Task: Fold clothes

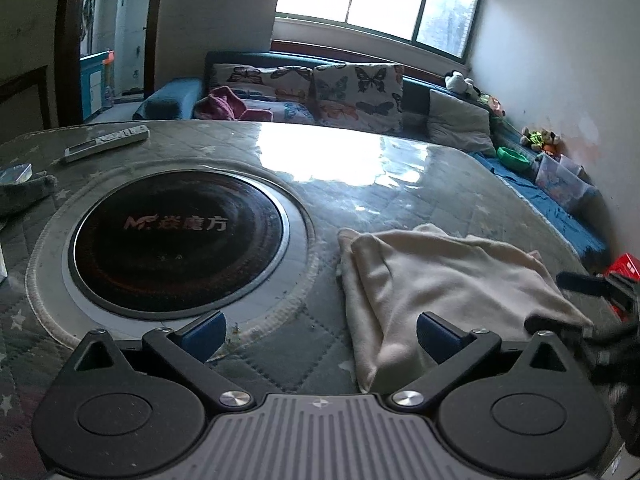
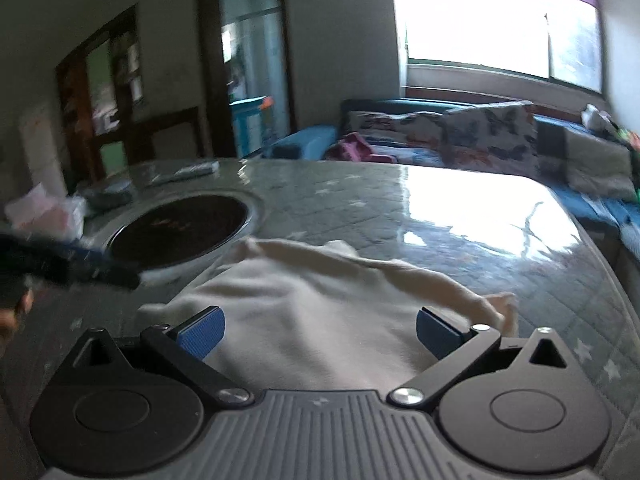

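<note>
A cream cloth lies folded and a little rumpled on the quilted table cover, to the right of the round black cooktop. My left gripper hovers at the cloth's near left edge, jaws wide open, nothing between the blue pads. In the right wrist view the same cloth spreads just ahead of my right gripper, which is also wide open and empty above it. The other gripper shows as a dark blur at the left.
A remote control and a small box lie at the table's far left. A sofa with butterfly cushions stands behind the table under a window. Soft toys and a green bowl sit along the right wall.
</note>
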Demonstrator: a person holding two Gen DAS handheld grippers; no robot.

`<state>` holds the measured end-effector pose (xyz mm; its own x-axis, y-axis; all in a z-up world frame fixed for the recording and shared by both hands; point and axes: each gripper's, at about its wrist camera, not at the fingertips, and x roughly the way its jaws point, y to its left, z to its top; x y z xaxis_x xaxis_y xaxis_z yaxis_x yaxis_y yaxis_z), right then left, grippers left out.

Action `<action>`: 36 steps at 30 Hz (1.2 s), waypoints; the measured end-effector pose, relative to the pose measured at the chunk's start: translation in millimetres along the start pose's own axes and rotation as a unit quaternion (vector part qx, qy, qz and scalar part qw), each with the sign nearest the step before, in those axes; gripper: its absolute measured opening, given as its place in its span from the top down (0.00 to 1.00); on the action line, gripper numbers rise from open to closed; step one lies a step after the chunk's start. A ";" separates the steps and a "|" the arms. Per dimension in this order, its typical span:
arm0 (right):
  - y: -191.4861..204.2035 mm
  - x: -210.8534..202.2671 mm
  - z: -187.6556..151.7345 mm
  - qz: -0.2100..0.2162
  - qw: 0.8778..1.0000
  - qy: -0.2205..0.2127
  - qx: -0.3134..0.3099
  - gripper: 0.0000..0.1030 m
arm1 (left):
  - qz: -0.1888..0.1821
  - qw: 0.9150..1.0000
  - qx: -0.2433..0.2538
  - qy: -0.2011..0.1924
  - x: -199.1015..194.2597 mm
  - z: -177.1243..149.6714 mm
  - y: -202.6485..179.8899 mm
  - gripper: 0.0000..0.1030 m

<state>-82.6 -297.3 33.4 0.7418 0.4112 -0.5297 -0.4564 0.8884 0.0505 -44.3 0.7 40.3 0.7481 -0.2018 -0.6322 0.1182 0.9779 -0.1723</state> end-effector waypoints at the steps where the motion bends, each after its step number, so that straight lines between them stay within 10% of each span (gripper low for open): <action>1: 5.1 0.3 0.5 0.005 1.000 0.002 -0.012 0.00 | 0.001 1.000 -0.002 0.000 0.3 1.4 0.7 0.00; 17: 99.4 19.9 -3.8 0.063 0.973 0.026 -0.221 0.12 | -0.009 0.998 -0.053 0.032 14.4 14.9 8.6 0.00; 30: 131.0 47.1 -4.2 0.065 0.956 0.047 -0.281 0.64 | -0.056 0.987 -0.132 0.074 31.0 22.6 10.6 0.00; 36: 112.1 44.1 7.2 0.080 0.970 0.042 -0.226 0.84 | -0.085 0.972 -0.196 0.100 42.8 20.5 17.3 0.00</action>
<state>-97.6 -178.2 21.8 0.6099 0.5014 -0.6137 -0.7449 0.6271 -0.2279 3.2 10.1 25.8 0.5927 -0.4029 -0.6974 -0.0593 0.8417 -0.5366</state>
